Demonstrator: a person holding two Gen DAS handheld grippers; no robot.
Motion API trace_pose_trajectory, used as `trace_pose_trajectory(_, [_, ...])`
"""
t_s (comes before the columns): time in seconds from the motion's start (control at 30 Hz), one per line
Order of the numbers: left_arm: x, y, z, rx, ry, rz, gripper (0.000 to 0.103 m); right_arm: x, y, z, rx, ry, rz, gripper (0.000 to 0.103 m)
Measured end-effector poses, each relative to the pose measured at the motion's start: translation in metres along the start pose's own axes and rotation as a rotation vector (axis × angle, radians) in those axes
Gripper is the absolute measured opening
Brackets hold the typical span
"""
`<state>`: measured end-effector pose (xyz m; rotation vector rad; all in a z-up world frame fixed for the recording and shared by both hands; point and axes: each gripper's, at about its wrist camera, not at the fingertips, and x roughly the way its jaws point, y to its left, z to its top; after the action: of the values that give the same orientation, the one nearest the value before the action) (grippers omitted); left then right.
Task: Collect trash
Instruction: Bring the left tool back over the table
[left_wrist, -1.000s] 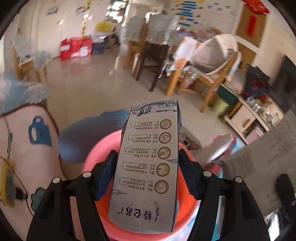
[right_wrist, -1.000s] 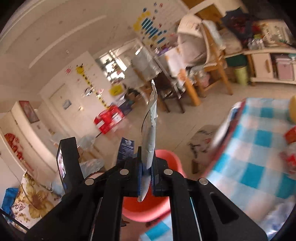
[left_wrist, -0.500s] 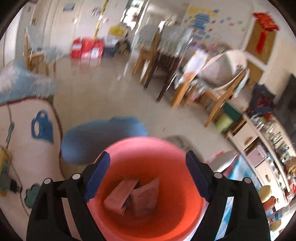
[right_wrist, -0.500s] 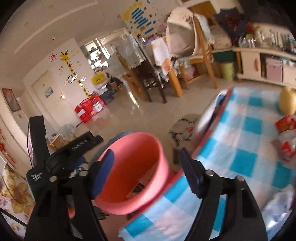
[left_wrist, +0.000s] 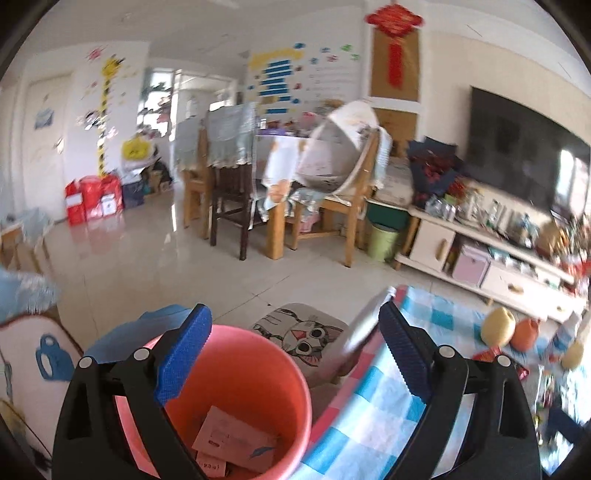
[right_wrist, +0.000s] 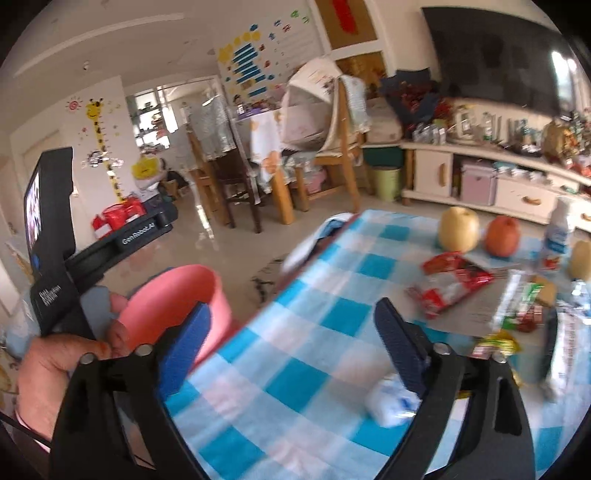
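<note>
A pink bucket (left_wrist: 240, 373) stands beside the table's corner, low in the left wrist view, with flat cartons (left_wrist: 236, 439) lying in it. My left gripper (left_wrist: 293, 317) hovers above its rim, jaws opening with nothing between them. My right gripper (right_wrist: 291, 310) is over the blue checked tablecloth (right_wrist: 332, 317), its jaws also opening and empty. Ahead of it lie a red wrapper (right_wrist: 450, 280), a crumpled white and blue wrapper (right_wrist: 391, 402) and green and yellow wrappers (right_wrist: 517, 306). The bucket (right_wrist: 173, 295) shows to its left.
A pear (right_wrist: 458, 229), an orange fruit (right_wrist: 502, 236) and a small bottle (right_wrist: 554, 236) stand at the table's far side. A hand (right_wrist: 55, 365) grips the left tool's black handle (right_wrist: 55, 236). A cat mat (left_wrist: 299, 336) lies on the floor; chairs and a TV cabinet stand beyond.
Both grippers have opened. The printed carton left my left gripper and lies in the bucket; the thin flat packet is gone from my right gripper. Both views have swung right toward the table.
</note>
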<state>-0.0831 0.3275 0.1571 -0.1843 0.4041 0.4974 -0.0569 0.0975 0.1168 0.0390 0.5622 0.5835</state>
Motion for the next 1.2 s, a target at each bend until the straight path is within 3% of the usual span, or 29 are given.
trace_pose_trajectory(0.4, [-0.011,-0.053,-0.009,0.073,0.003,-0.122,0.092,-0.046,-0.041,-0.019,-0.082,-0.083,-0.162,0.096])
trace_pose_trajectory(0.67, [-0.016,-0.088,-0.022,0.155,0.007,-0.195,0.092,-0.068,-0.076,-0.032,-0.070,-0.127,-0.217,0.099])
trace_pose_trajectory(1.2, [-0.012,-0.160,-0.056,0.286,0.117,-0.359,0.092,-0.082,-0.136,-0.049,-0.024,-0.074,-0.260,0.099])
